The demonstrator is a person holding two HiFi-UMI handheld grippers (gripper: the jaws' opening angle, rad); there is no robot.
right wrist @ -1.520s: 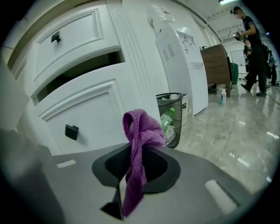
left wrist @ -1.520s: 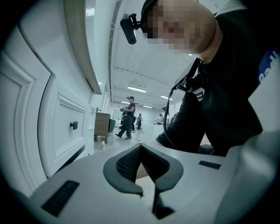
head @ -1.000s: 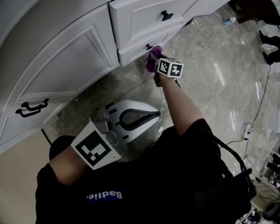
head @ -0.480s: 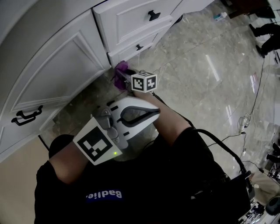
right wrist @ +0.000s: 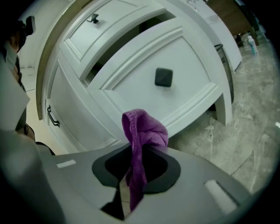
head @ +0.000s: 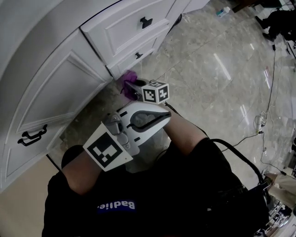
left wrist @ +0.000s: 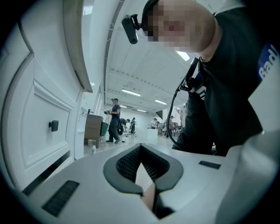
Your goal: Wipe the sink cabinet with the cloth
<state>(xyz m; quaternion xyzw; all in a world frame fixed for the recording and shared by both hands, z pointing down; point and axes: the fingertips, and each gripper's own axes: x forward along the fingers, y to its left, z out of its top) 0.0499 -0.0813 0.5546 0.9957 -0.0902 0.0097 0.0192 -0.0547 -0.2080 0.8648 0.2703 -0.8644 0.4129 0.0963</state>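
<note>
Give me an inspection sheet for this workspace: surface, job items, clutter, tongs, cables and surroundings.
Surface: grey marble-look floor, glossy with light reflections.
Job's things: white panelled sink cabinet, drawers with black knobs; purple cloth bunched, held just in front of the lower drawer, contact cannot be told.
Clutter: small bottle on the floor, far off.
Tongs: left tongs shut, empty; right tongs shut on the purple cloth.
Cables: black cable hanging by the person's torso.
Surroundings: people standing in a bright hall.
</note>
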